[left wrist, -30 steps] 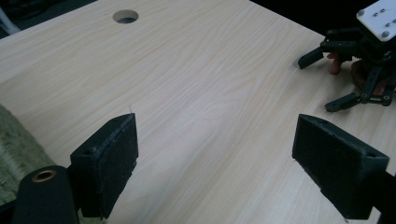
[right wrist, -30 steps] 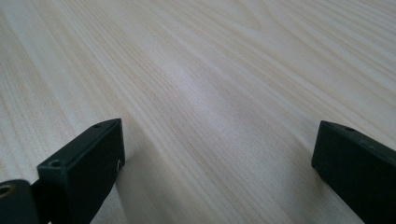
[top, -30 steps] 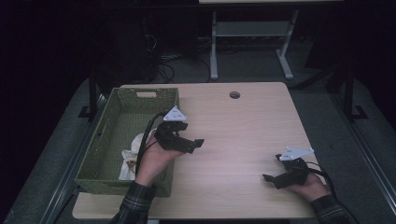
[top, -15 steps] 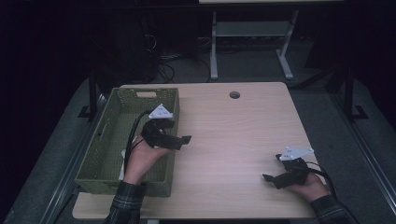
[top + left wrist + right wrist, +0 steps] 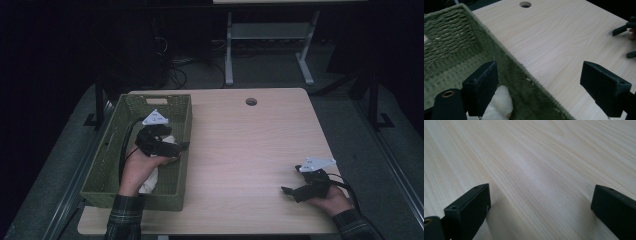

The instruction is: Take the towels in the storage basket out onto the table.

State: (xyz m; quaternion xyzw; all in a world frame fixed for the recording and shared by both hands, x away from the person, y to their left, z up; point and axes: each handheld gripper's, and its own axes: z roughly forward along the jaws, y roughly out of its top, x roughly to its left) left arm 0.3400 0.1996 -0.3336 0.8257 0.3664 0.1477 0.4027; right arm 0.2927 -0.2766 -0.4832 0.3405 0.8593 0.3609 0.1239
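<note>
A green woven basket (image 5: 114, 162) stands on the left part of the light wooden table (image 5: 240, 145). A white cloth (image 5: 149, 179) lies inside it, partly under the person's left hand. My left gripper (image 5: 181, 146) hovers open above the basket's right wall. In the left gripper view the left gripper (image 5: 541, 75) straddles the basket rim (image 5: 509, 57), one jaw over the cloth (image 5: 500, 101) and the other over the table. My right gripper (image 5: 287, 190) rests low at the table's front right, open. In the right gripper view the right gripper (image 5: 541, 192) has only bare wood (image 5: 536, 157) between its jaws.
A round cable hole (image 5: 251, 101) sits near the table's far edge. Beyond the table stands a white desk frame (image 5: 265, 35) on a dark floor. Bare tabletop stretches between the two grippers.
My left gripper has moved left, from over the table beside the basket to above the basket's right wall. The right gripper has stayed put.
</note>
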